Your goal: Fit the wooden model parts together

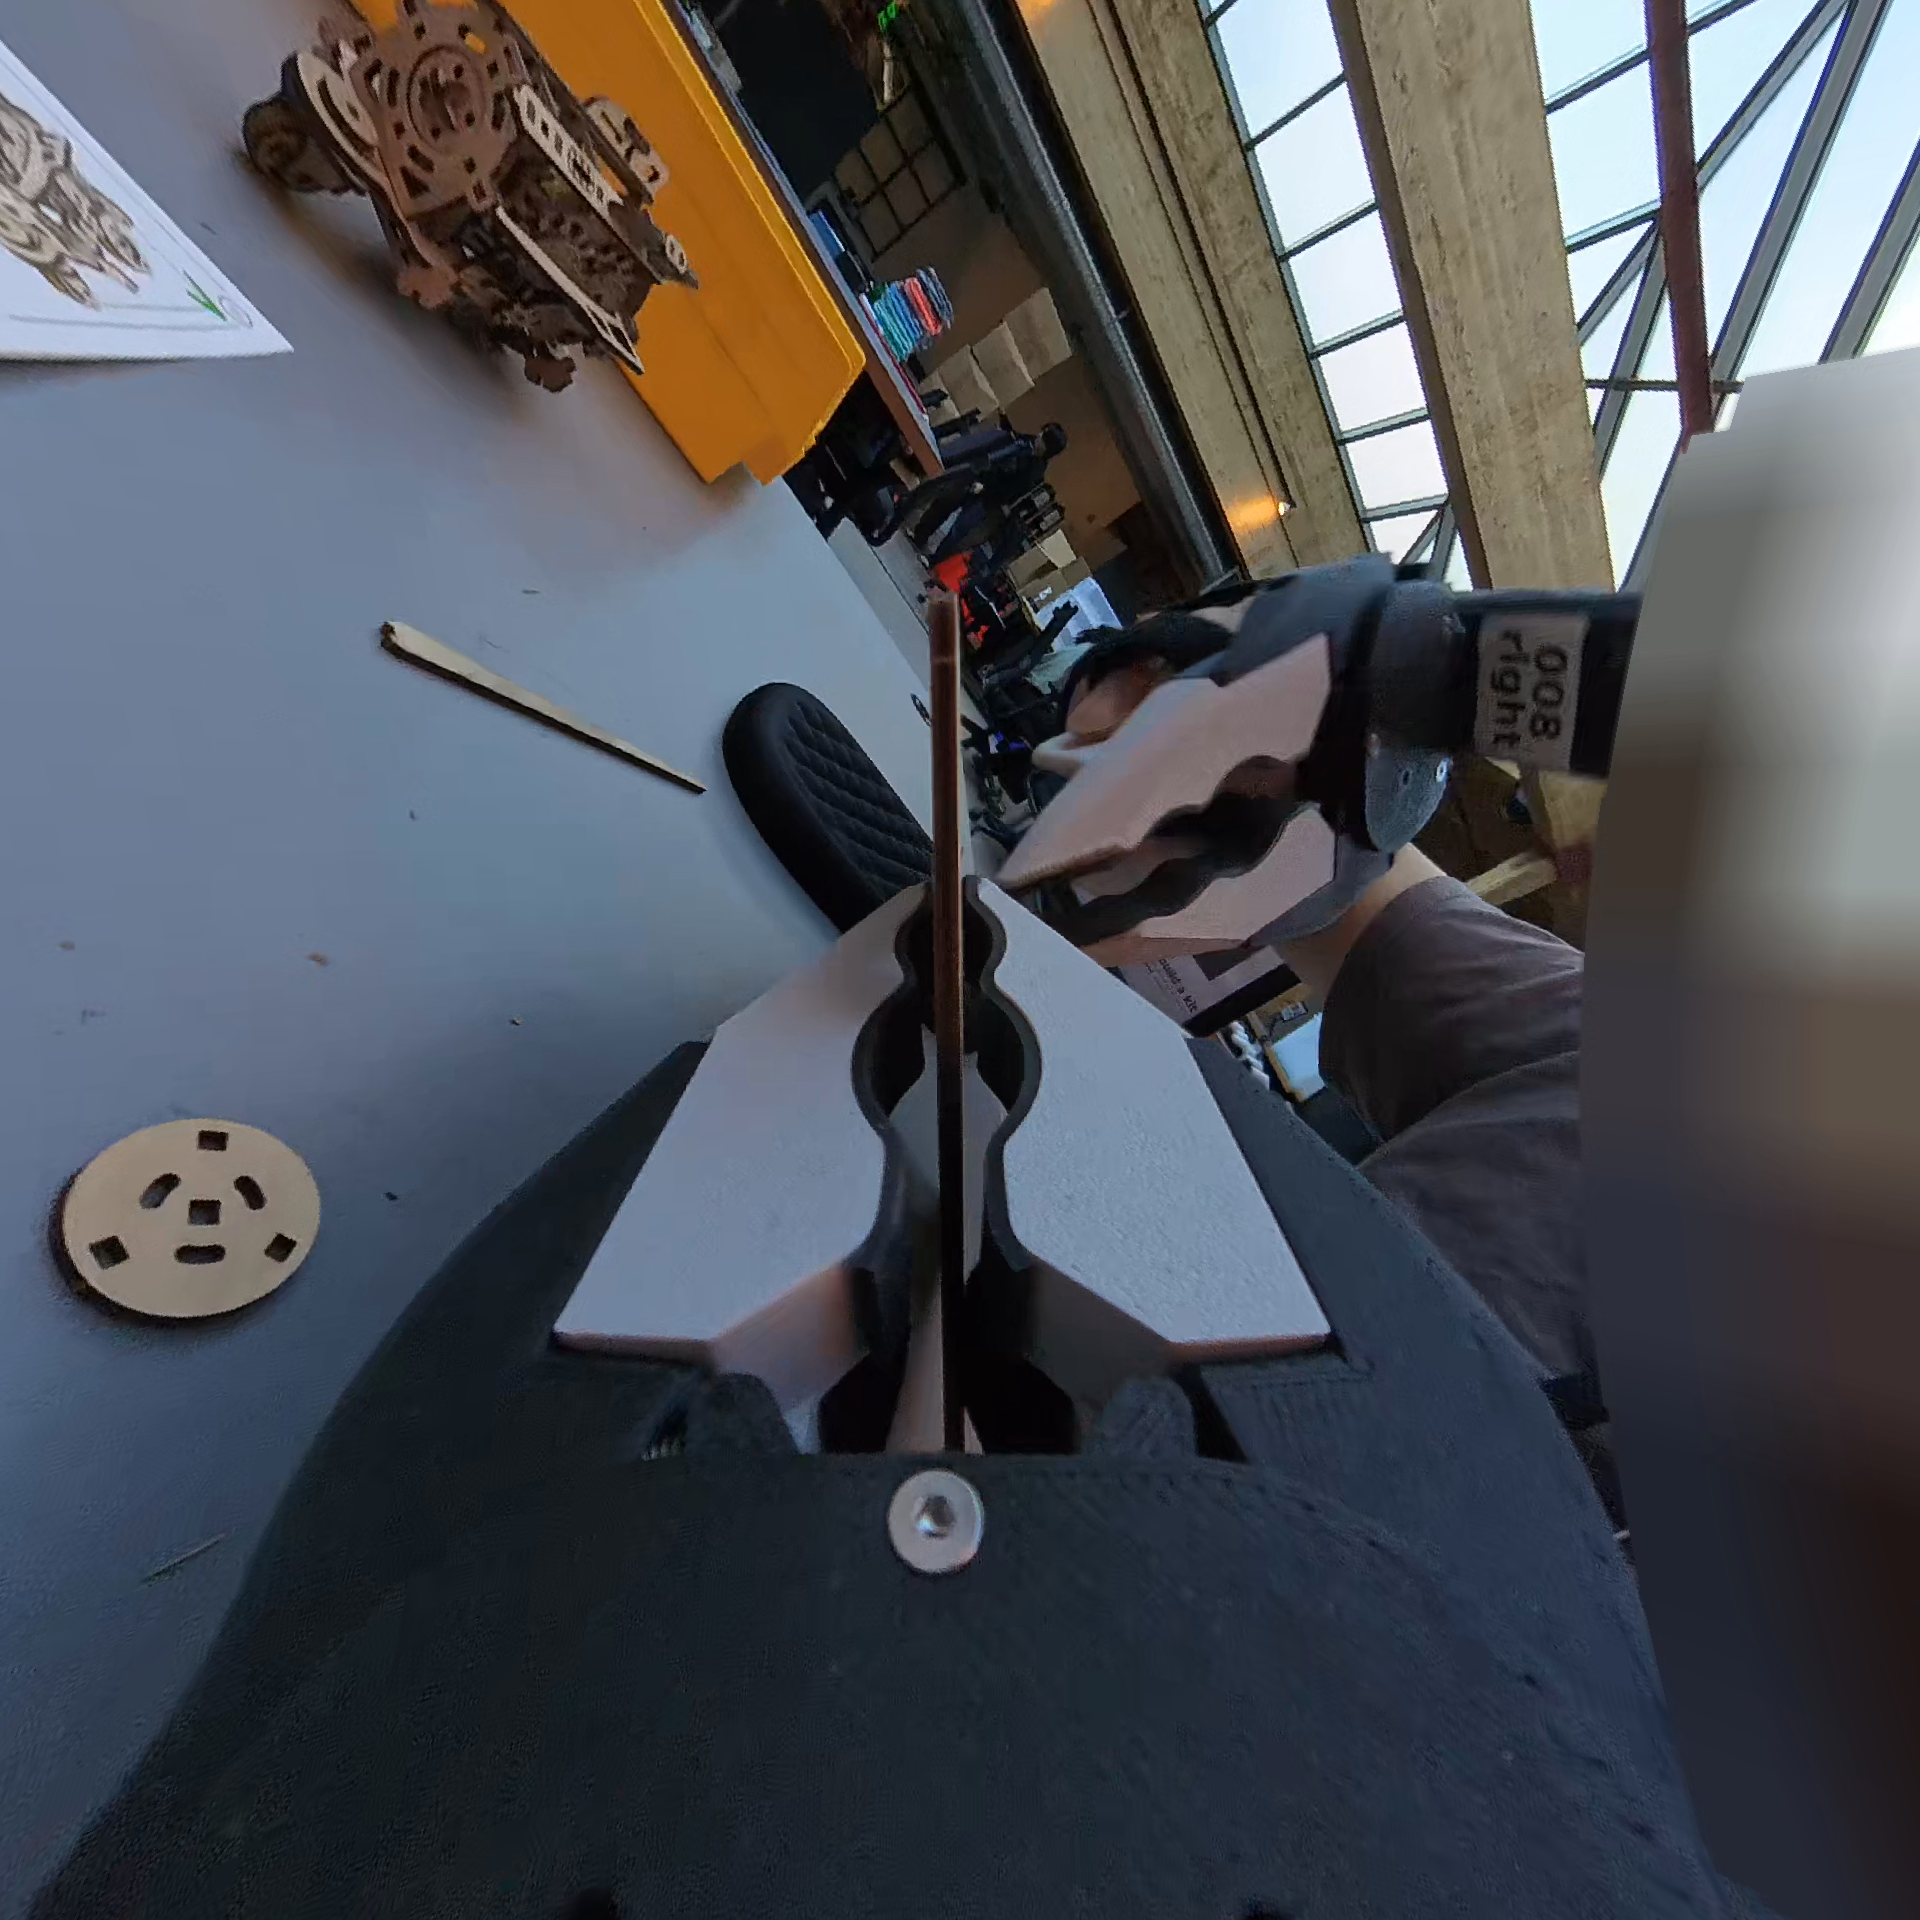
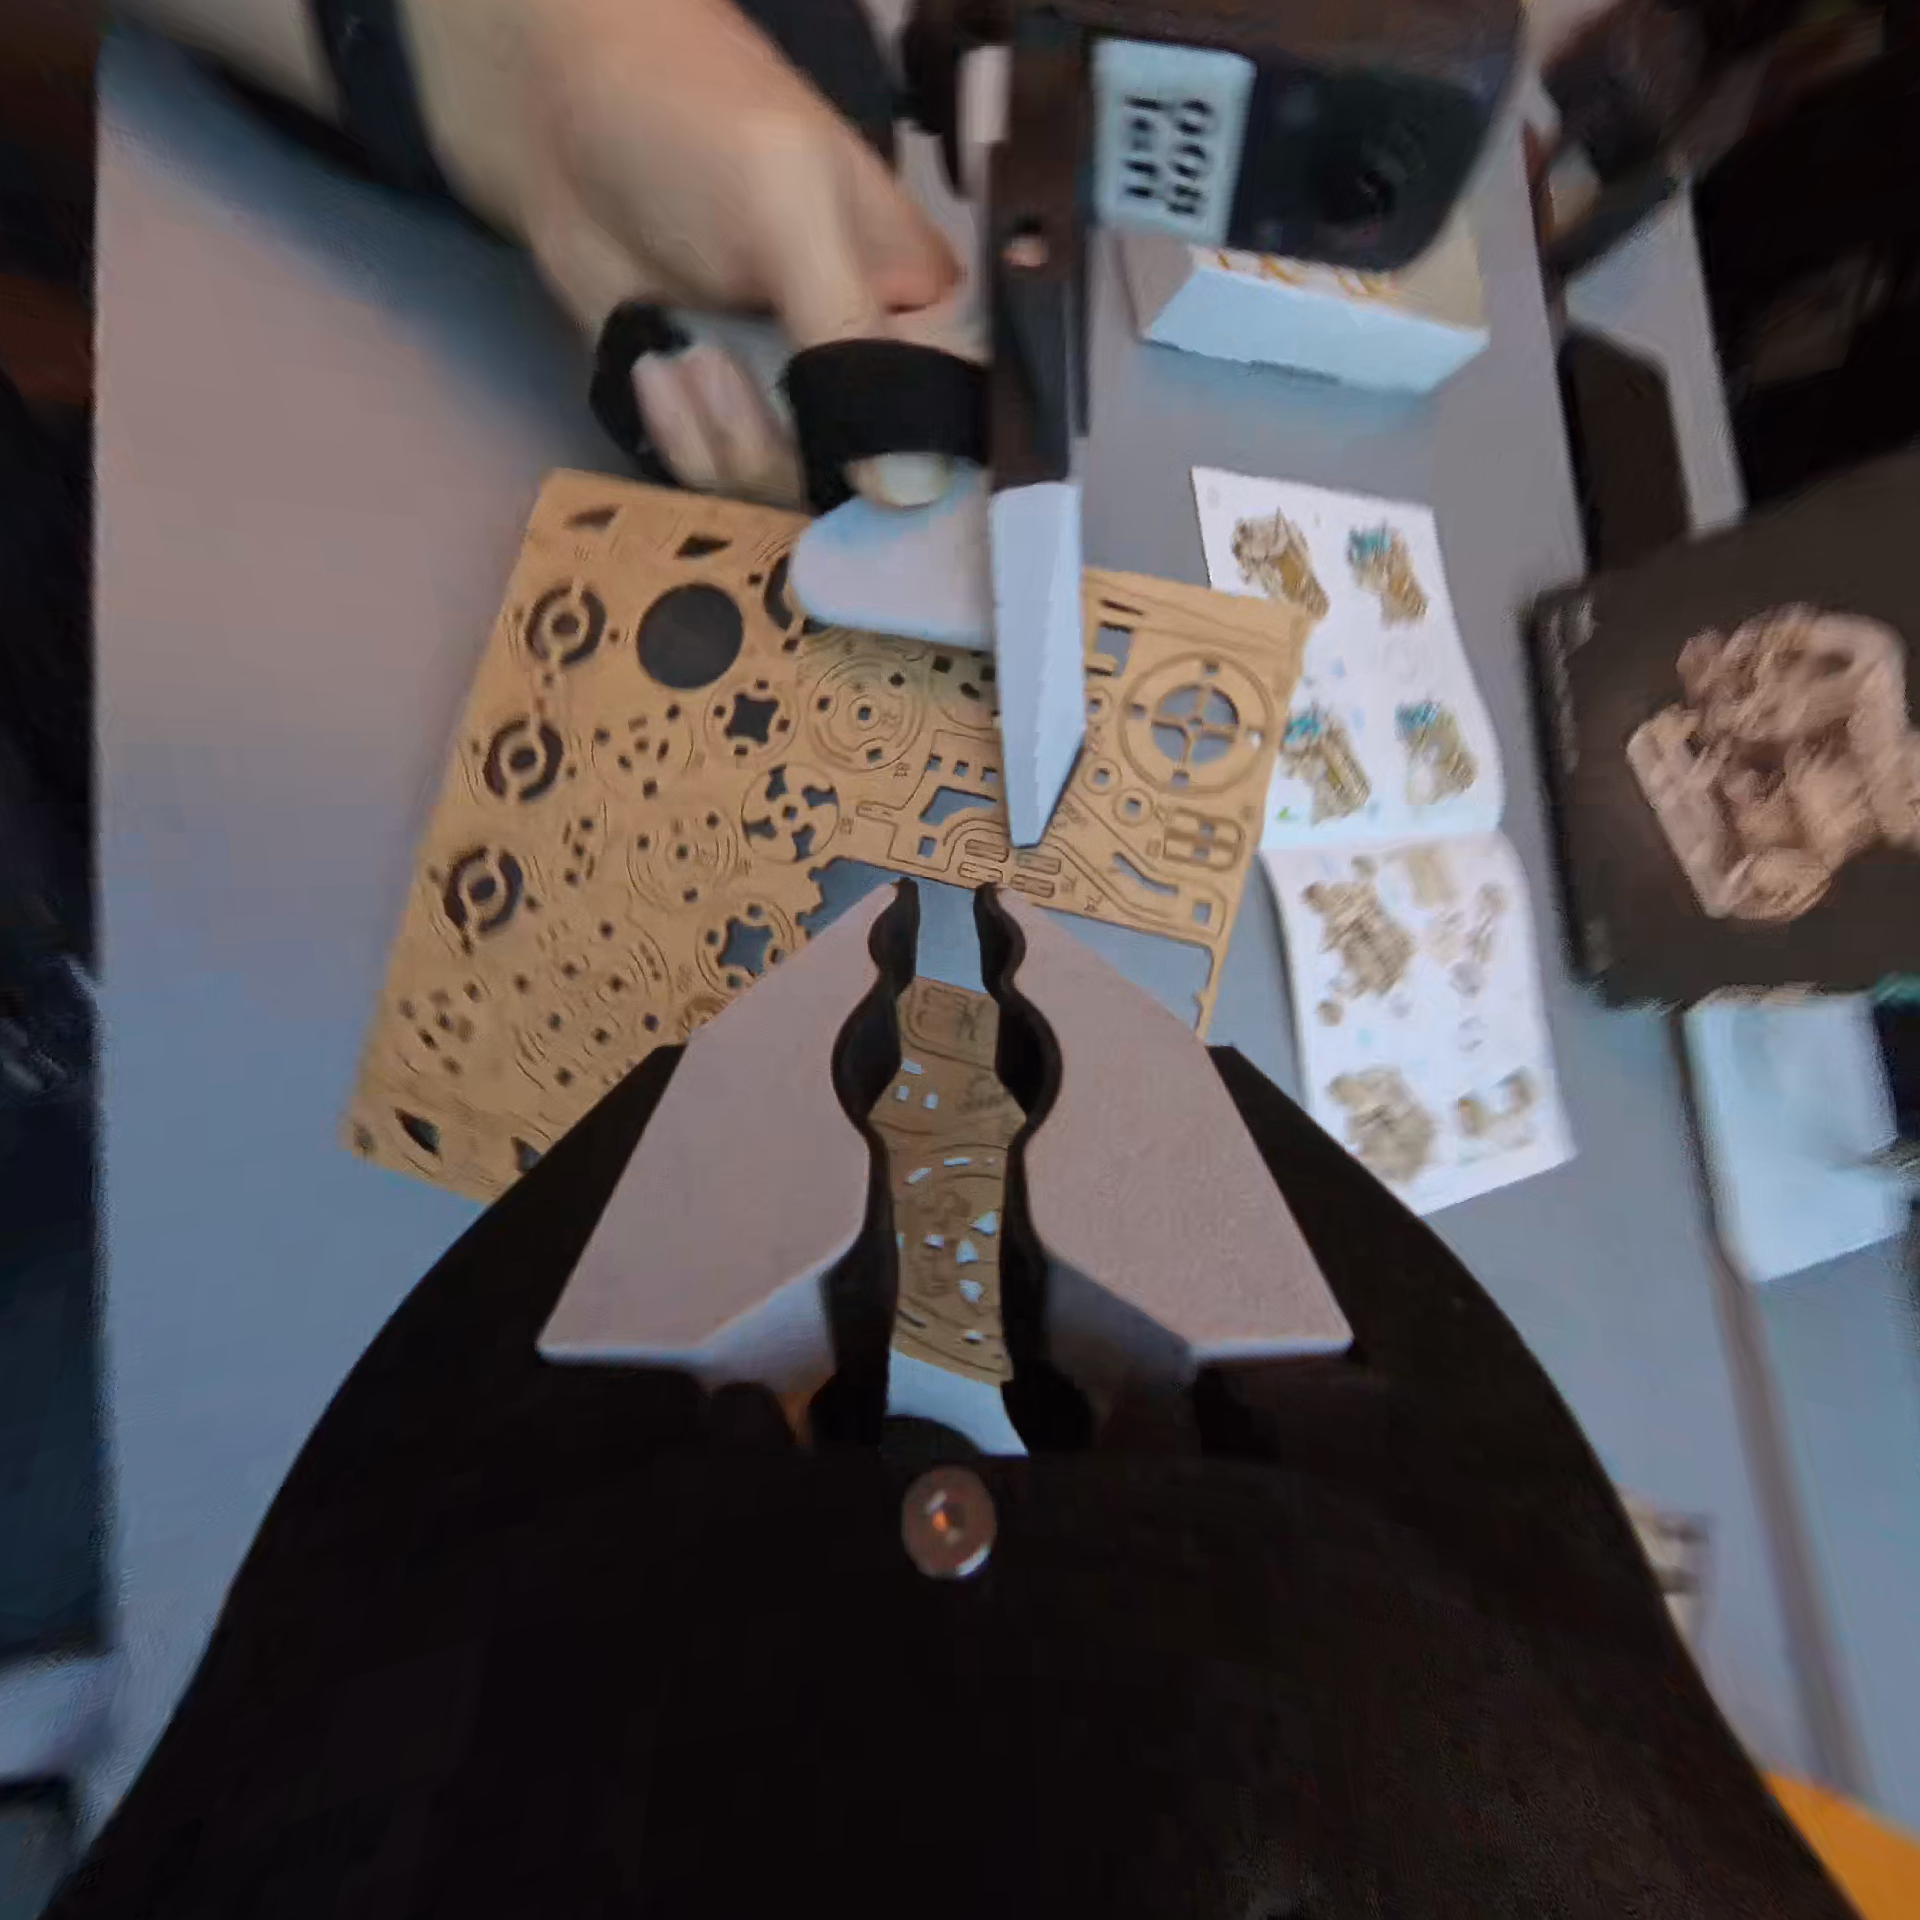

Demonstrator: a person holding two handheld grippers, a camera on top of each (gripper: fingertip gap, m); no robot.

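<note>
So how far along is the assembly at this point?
Done: a partly built model stands on the table, a round disc lies loose, and the parts sheet has empty holes. In hand: the left gripper clamps that sheet; the right gripper hovers open over it, empty. Left: freeing more parts and fitting them on.

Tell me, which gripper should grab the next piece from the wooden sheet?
The right gripper, probably: it is open and empty, tips pointing at the wooden sheet. The left gripper is busy, shut on that sheet.
</note>
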